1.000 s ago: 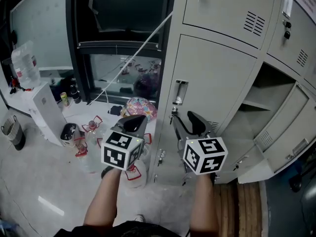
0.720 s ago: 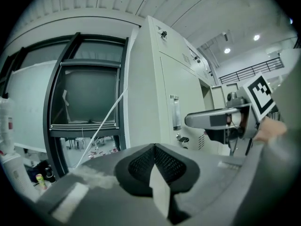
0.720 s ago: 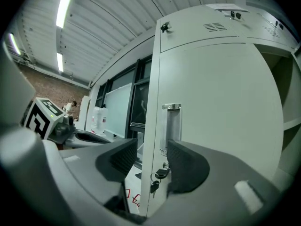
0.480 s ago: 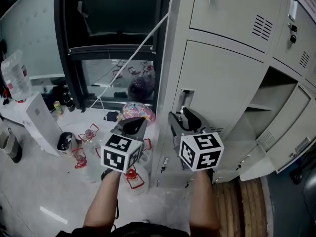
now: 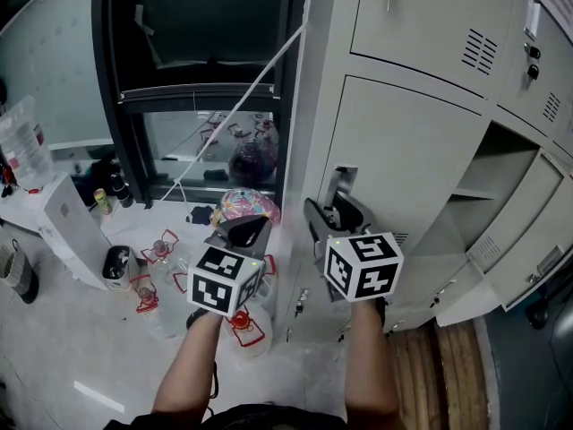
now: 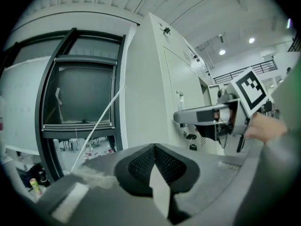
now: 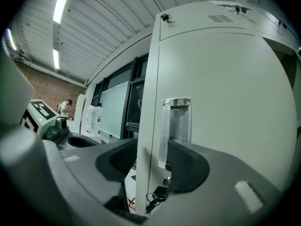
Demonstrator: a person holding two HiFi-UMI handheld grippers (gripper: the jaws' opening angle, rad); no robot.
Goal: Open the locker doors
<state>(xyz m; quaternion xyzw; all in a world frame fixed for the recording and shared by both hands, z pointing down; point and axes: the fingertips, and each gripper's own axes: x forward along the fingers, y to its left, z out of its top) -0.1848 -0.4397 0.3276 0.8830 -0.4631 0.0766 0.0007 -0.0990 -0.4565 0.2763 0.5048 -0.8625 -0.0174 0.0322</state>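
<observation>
The grey locker's closed middle door has a chrome recessed handle on its left edge. My right gripper points level at that handle, just below it, with its jaws open. In the right gripper view the handle and the door's edge stand between the right gripper's two pads; I cannot tell whether they touch. A bunch of keys hangs from the lock under the handle. Left of the locker, my left gripper is shut with nothing in it, its pads meeting.
To the right, lower locker doors stand open with shelves showing. The door above is closed. Left of the locker is a dark window frame with a white cord across it. Water jugs and a colourful ball lie on the floor.
Both hands have moved forward toward the locker. The right gripper has come nearer the handle, jaws the same width. The left gripper stays shut.
</observation>
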